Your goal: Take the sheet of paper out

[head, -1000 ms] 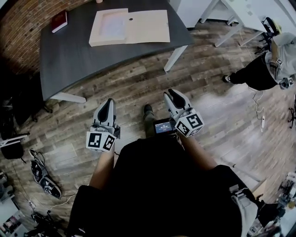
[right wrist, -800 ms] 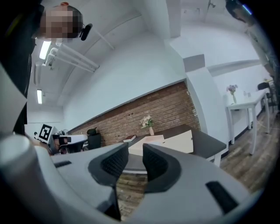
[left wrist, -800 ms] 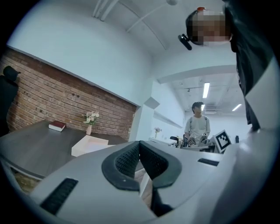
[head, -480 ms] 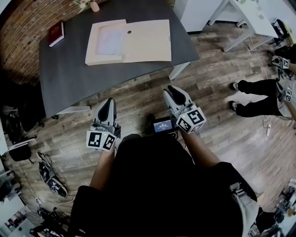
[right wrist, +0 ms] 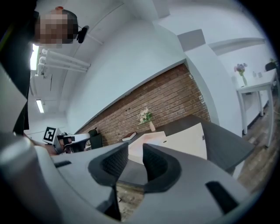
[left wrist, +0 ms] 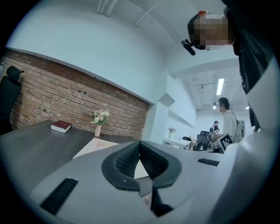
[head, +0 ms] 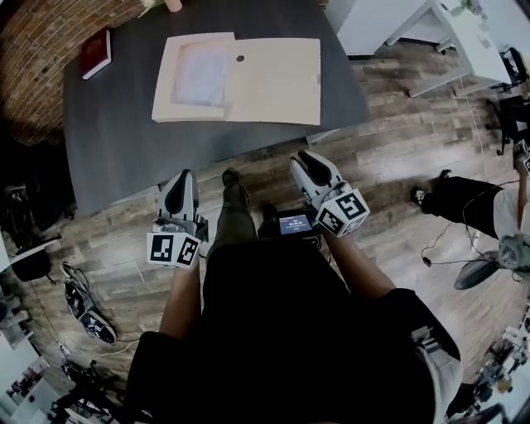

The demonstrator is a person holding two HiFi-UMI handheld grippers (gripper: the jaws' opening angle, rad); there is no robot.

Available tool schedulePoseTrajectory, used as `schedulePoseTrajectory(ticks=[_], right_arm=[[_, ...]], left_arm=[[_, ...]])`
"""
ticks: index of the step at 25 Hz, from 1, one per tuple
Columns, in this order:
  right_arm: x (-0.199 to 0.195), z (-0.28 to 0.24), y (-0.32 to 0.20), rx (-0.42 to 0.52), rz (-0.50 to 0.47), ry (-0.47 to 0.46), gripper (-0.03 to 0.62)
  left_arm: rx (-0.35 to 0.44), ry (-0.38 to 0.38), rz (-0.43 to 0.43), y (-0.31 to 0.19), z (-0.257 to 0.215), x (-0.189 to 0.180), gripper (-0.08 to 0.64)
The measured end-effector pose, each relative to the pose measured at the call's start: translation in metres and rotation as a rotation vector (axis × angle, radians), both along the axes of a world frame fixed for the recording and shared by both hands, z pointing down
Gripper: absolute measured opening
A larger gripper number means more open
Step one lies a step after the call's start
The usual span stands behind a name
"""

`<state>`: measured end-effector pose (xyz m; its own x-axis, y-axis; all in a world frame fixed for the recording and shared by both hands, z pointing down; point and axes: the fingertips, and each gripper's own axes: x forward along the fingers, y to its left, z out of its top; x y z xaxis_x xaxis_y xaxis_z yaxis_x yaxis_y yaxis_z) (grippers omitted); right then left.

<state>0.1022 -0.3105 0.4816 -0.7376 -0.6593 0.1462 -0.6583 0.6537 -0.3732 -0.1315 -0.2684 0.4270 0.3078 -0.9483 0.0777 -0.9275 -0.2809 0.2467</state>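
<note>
On the dark grey table [head: 108,132] lies an open beige folder [head: 273,81]; a pale sheet of paper [head: 201,73] rests in its left half. Both grippers hang over the wooden floor, short of the table's near edge and apart from the folder. My left gripper [head: 177,192] points at the table, fingertips meeting, nothing between them [left wrist: 140,144]. My right gripper [head: 310,164] stands open and empty; through its gap [right wrist: 135,148] the folder [right wrist: 183,140] shows ahead. The left gripper view also has the folder [left wrist: 94,146] beyond the jaws.
A red book [head: 94,53] lies at the table's far left and a small vase of flowers [left wrist: 99,124] stands by the brick wall. White tables [head: 397,25] stand at the right. Another person [head: 472,207] is on the floor at the right. Shoes [head: 83,310] lie at the left.
The table and folder have come closer in the head view. Both grippers now sit nearer the table's front edge. The person at the right has shifted.
</note>
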Motion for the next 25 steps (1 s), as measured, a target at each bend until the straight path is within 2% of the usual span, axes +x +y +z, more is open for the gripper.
schedulePoseTrajectory(ticks=[7,16,22,25], right_arm=[[-0.046,0.011,-0.07,-0.075,-0.014,0.02,0.106],[-0.131,0.035,-0.16,-0.255,-0.079,0.052,0.106],[-0.164,0.059,-0.192,-0.363,-0.097,0.052,0.106],[-0.174,0.077,-0.201,-0.461,-0.13,0.039,0.106]], left_arm=[[-0.041,0.016,0.003,-0.075,0.03,-0.047,-0.006],[-0.071,-0.041,0.082,-0.174,0.061,-0.107,-0.006],[-0.097,-0.02,0.122,-0.208,0.091,-0.126,-0.006],[-0.111,-0.024,0.118,-0.214,0.102,-0.129,-0.006]])
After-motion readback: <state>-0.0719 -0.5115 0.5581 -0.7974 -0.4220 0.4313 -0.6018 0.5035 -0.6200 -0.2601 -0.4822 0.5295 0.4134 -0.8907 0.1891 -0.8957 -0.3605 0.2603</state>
